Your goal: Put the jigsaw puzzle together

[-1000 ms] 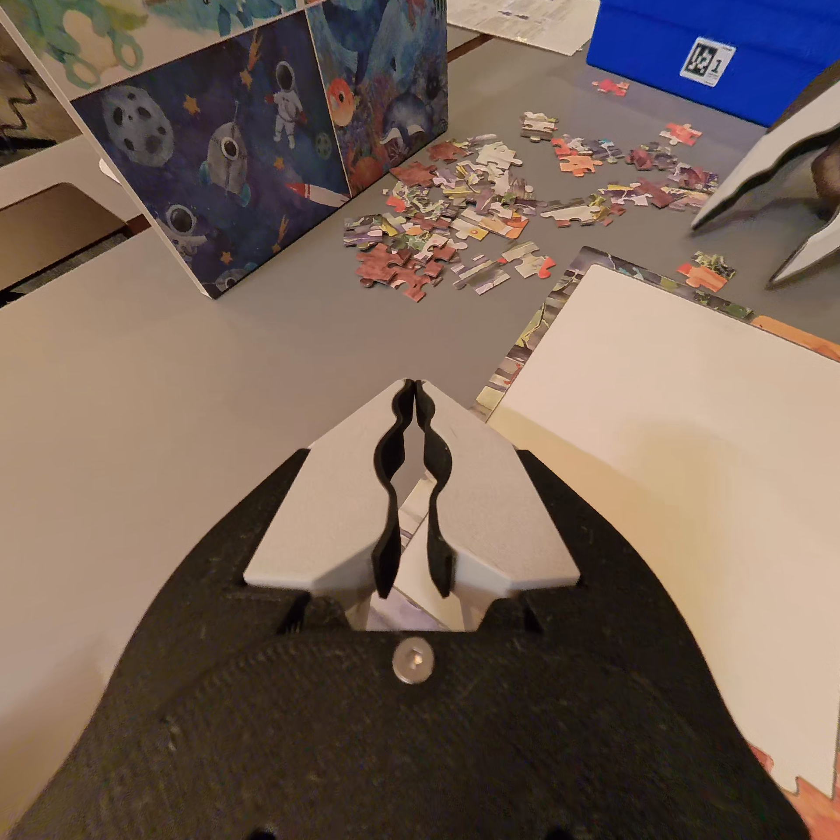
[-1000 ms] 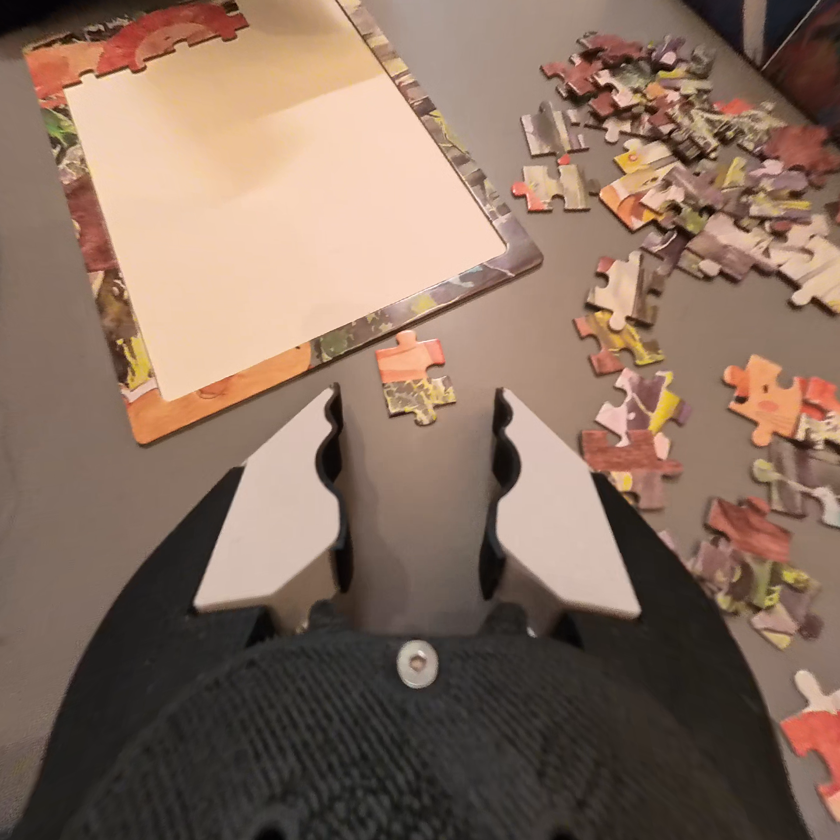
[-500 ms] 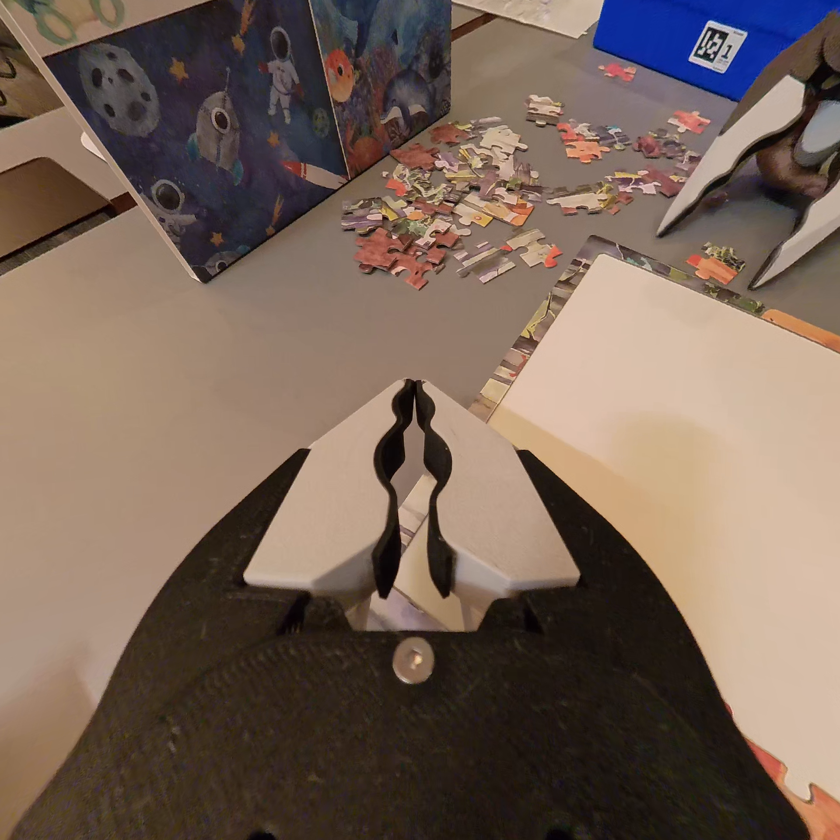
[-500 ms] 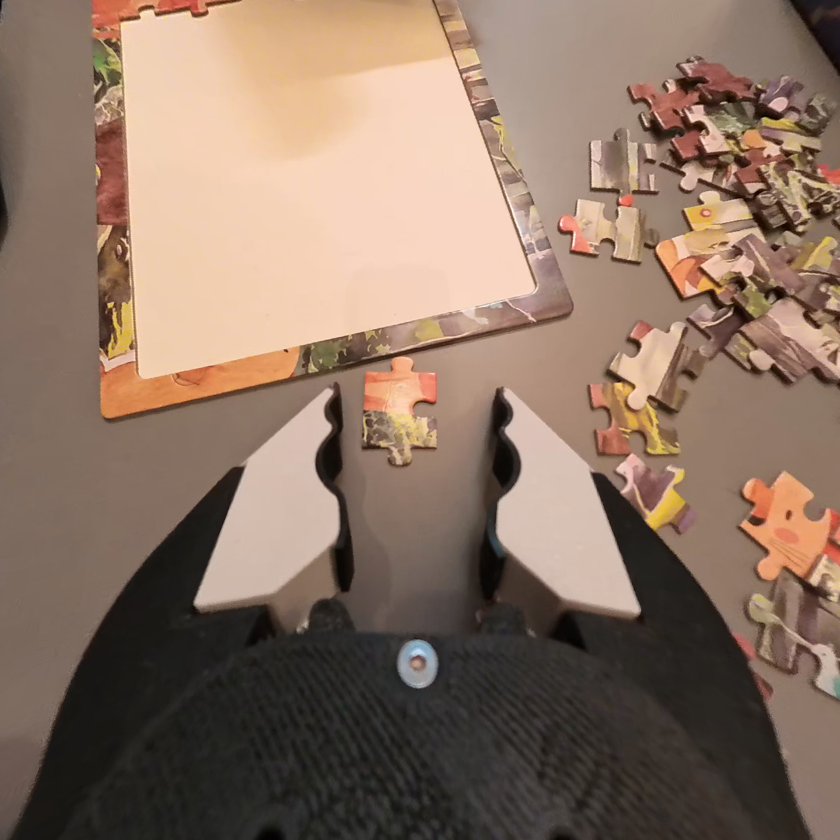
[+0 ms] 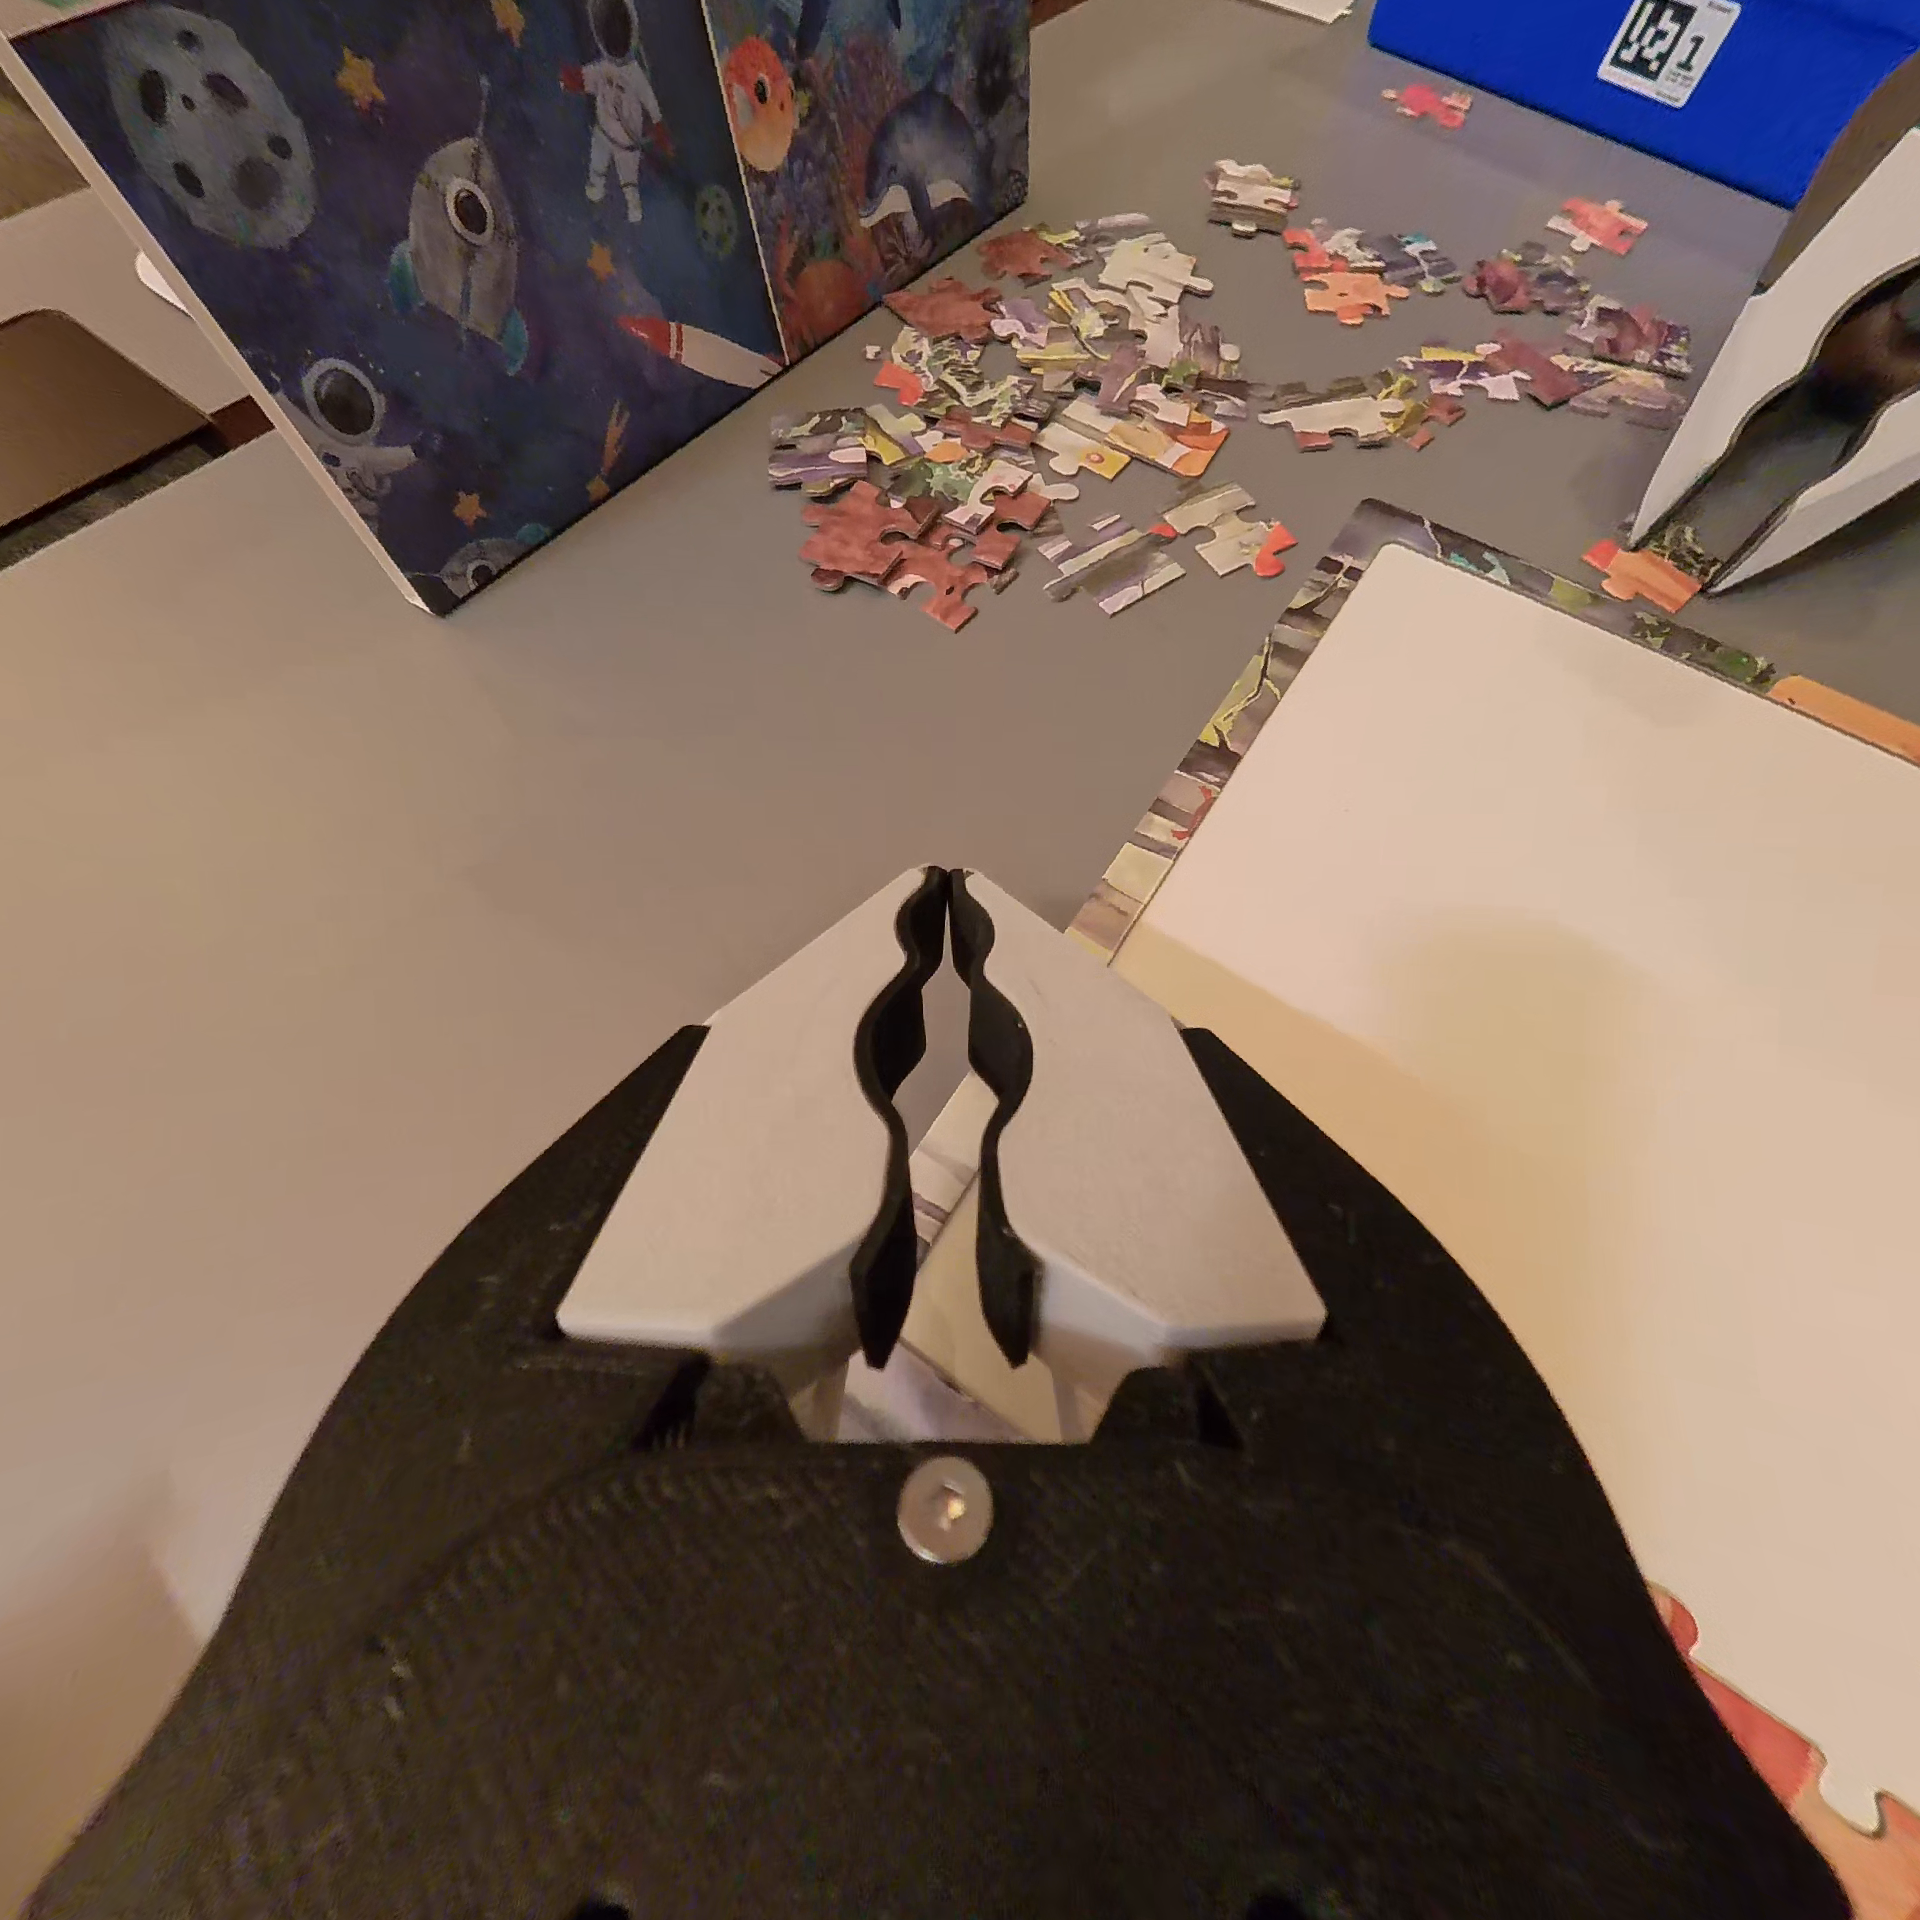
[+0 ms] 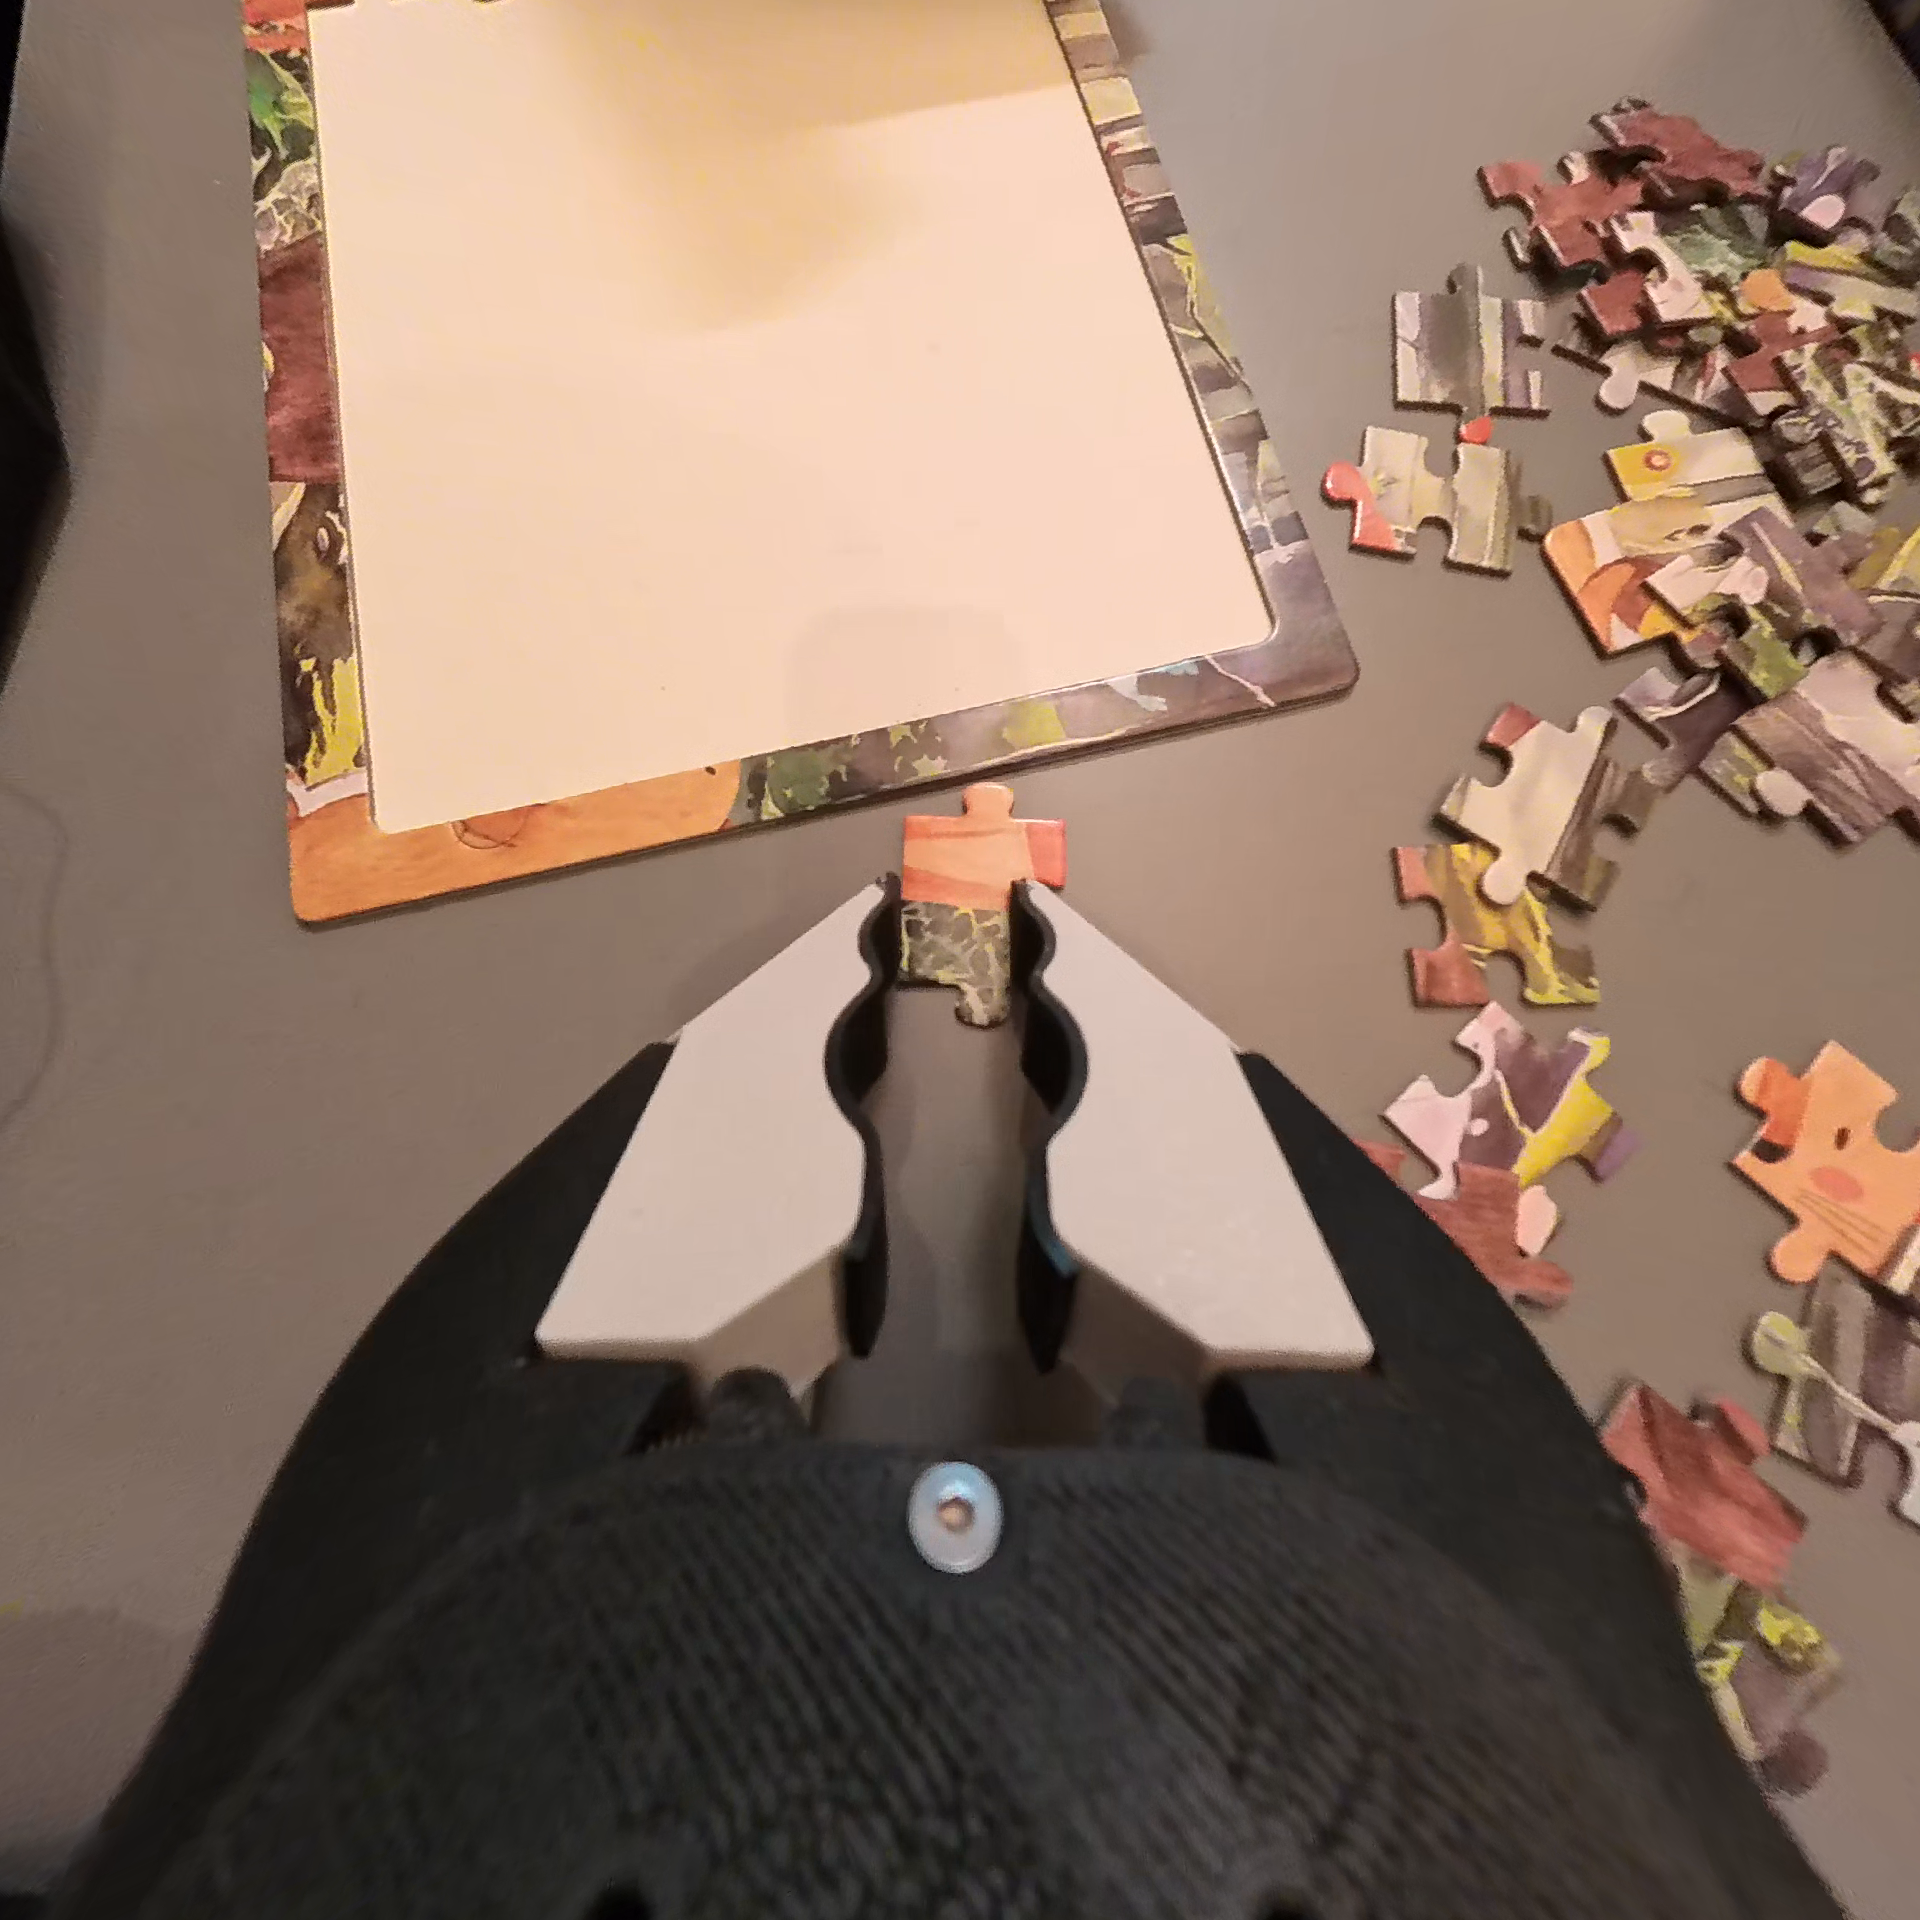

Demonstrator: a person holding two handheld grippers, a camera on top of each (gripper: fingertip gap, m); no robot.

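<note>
The puzzle tray (image 6: 1039, 743) lies flat on the grey table, with a picture border around a blank white middle. My right gripper (image 6: 954, 899) is shut on an orange and green puzzle piece (image 6: 982, 857) just outside the tray's near border, low at the table. It grips the piece's green half and the orange half sticks out ahead. The left wrist view shows this gripper (image 5: 1673, 551) and the piece (image 5: 1642, 577) at the far right. My left gripper (image 5: 948, 883) is shut and empty over the tray's left border (image 5: 1226, 727). Loose pieces (image 6: 1766, 416) lie heaped to the right.
In the left wrist view the heap of pieces (image 5: 1039, 416) lies ahead. A box with space and sea pictures (image 5: 468, 260) stands at the back left and a blue box (image 5: 1558, 62) at the back right. More single pieces (image 6: 1496, 914) lie right of my right gripper. Some 25 centimeters of space lies between my two pairs of fingers.
My right gripper has moved forward over the orange and green piece and closed from wide open onto it. My left gripper has stayed shut in nearly the same place.
</note>
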